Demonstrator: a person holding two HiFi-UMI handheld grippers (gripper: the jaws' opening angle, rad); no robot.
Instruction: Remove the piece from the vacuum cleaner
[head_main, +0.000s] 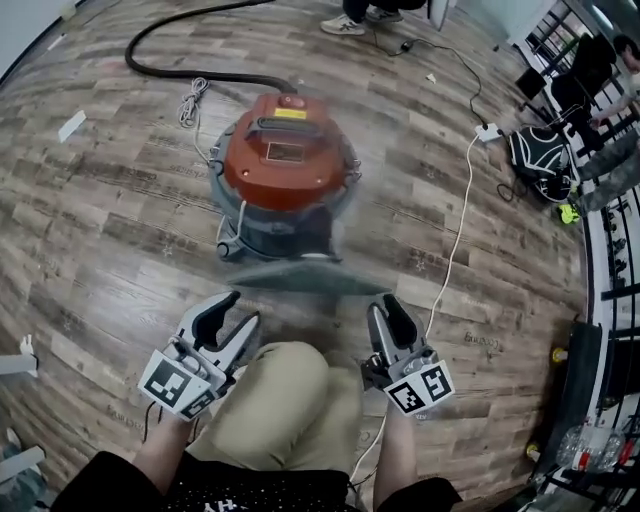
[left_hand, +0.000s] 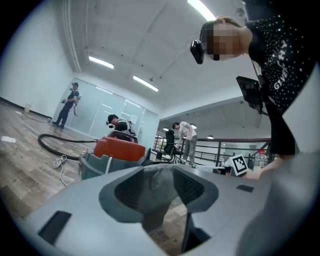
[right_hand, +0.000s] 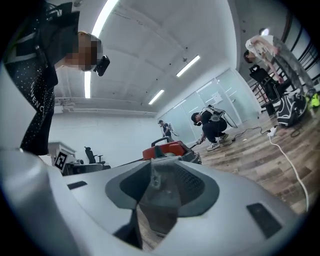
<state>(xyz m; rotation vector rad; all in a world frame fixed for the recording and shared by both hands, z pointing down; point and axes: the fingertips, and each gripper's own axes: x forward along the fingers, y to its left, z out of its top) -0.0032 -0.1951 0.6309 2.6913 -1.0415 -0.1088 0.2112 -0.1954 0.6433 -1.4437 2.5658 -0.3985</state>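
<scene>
**Item 1, nearest: knee** (head_main: 290, 400). You are crouching over it, and it is sitting between your two forearms.

**Item 2: left gripper** (head_main: 245, 307). Its jaws are closing narrowly on the left end of the grey piece (head_main: 310, 280). The left gripper view shows grey material filling the gap between them.

**Item 3: right gripper** (head_main: 383, 302). Its jaws are pinching the right end of the same piece in the same way, with only a slim gap that the piece fills.

**Item 4: grey piece.** It is lying low over the floor (head_main: 100, 250), spanning from one gripper to the other. Its long axis is running left to right across your view, with the flat side up and no end pointing toward you. It is blurred, so you cannot tell whether its far edge is touching the base of the vacuum cleaner (head_main: 285, 165) or sitting just clear of it.

**Step in hand (judgement):** you are drawing the piece off the cleaner's front. The next move is likely an even pull toward you with both hands, keeping the piece level so neither end twists out of its grip.

**Item 5: vacuum cleaner.** It is standing upright with its red lid on top, just beyond the piece.

**Item 6: hose** (head_main: 180, 70). It is curving away behind the cleaner.

**Item 7: white cable** (head_main: 460, 220). It is trailing to the right, well apart from the piece.
</scene>
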